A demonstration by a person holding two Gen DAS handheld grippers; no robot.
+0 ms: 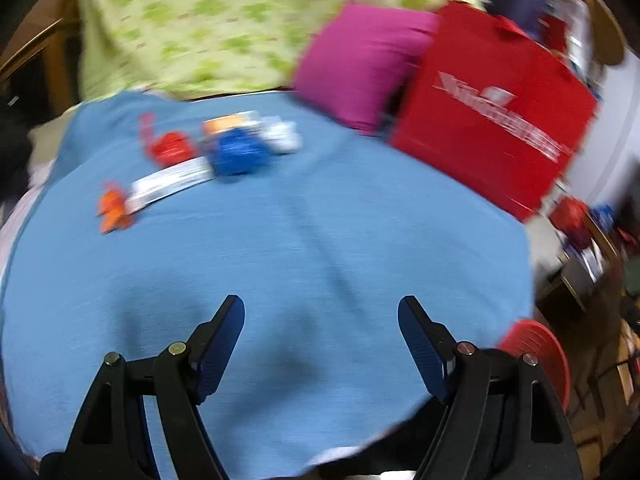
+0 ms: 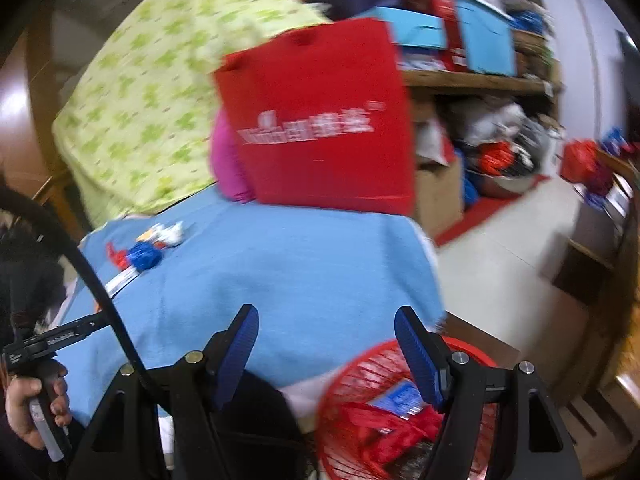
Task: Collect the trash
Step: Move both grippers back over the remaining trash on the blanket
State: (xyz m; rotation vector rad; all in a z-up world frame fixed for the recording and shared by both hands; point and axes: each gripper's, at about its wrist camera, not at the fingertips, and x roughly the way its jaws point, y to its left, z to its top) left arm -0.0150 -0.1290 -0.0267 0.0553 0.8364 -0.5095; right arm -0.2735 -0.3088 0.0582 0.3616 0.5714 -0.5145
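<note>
- The red basket (image 2: 360, 396) beside the table (image 2: 288, 280) holds red and blue wrappers.
- The trash (image 1: 236, 152) lies on the table (far side).
- Both grippers, left (image 1: 320, 344) and right (image 2: 326, 352), stand apart, empty.

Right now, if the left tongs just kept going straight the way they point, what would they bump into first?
Most likely only the bare blue cloth. The left tongs are open and empty, angled down at it. The scraps, like the blue crumpled wrapper, lie farther off to the left, though blur makes depth uncertain.
</note>
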